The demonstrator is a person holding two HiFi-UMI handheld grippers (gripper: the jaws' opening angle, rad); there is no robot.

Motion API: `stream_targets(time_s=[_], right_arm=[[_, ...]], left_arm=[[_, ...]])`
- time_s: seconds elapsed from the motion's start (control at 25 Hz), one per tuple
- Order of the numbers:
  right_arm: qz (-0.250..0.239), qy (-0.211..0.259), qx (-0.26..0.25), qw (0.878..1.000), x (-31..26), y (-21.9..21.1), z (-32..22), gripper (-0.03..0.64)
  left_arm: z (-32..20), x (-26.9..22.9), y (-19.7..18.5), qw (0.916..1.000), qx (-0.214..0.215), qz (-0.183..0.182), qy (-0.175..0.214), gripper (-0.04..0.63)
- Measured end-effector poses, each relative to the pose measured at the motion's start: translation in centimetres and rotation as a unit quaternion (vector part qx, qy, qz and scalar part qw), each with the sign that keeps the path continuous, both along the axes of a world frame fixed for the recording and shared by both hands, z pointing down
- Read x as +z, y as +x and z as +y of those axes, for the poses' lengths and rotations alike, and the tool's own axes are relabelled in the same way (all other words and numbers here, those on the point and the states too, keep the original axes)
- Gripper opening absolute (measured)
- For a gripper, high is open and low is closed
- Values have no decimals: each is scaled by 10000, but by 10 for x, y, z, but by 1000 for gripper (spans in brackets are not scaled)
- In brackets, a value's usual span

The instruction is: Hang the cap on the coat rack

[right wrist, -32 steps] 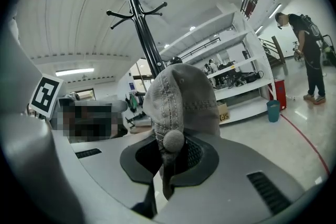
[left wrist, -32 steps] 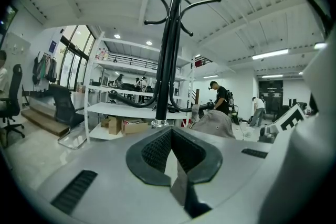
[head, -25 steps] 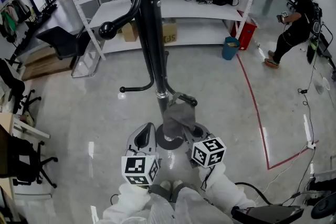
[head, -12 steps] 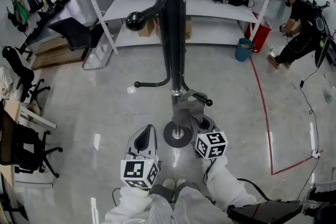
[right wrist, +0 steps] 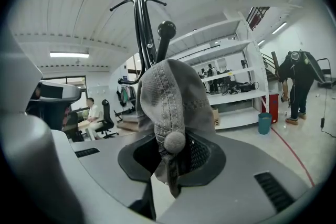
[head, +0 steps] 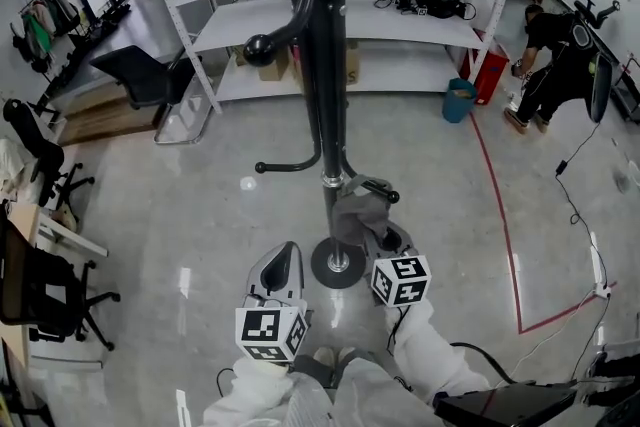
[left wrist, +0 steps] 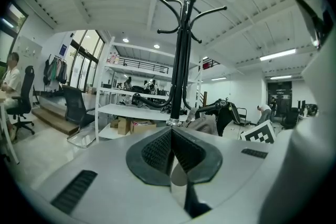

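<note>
cap [right wrist: 173, 102]: grey woven cloth, matt, with stitched seams
coat rack [head: 320, 95]: black metal, smooth, glossy
floor [head: 180, 205]: polished, shiny
shelves [head: 420, 25]: white painted metal, smooth

I read the cap [right wrist: 170, 97] as grey with paler stitched seams, and the coat rack [head: 318, 65] as glossy black. The left gripper [left wrist: 170, 136] has a light grey shell and dark ribbed pads [left wrist: 155, 152]. Its cube [head: 270, 330] carries black-and-white square markers. The floor [head: 150, 215] is pale, shiny grey, crossed by a red line [head: 503, 235]. The shelving [head: 400, 15] is white, the bin [head: 459, 101] teal, the person's sleeves [head: 440, 360] white.
</note>
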State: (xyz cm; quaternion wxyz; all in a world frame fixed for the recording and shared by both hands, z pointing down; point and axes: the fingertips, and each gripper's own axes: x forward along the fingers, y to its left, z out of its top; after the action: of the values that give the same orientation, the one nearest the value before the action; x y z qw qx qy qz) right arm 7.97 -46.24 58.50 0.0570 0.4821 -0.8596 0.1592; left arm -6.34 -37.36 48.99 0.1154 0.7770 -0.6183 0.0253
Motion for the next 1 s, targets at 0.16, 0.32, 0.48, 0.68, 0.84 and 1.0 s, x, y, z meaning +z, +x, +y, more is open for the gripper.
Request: stream_targets(time_s=[0.16, 0.32, 0.48, 0.68, 0.84, 1.0], right_arm=[[5, 85, 18, 10000, -7, 1, 4, 89], [62, 157, -84, 9998, -12, -2, 11, 125], [109, 210, -79, 9997, -18, -1, 21, 133], [136, 228, 10, 9996, -21, 6, 32, 176], [187, 247, 99, 9995, -23, 11, 41, 196], [174, 310, 172, 9992, -32, 15, 51, 198]], left_arm=[[3, -3, 3, 10000, 77, 0, 17, 0], [6, -5, 6, 9999, 150, 13, 68, 0], [11, -8, 11, 9996, 249, 34, 112, 0], [22, -10, 15, 9994, 325, 65, 138, 0], [30, -12, 17, 9990, 393, -6, 199, 0], [39, -18, 21, 9986, 466, -4, 234, 0]])
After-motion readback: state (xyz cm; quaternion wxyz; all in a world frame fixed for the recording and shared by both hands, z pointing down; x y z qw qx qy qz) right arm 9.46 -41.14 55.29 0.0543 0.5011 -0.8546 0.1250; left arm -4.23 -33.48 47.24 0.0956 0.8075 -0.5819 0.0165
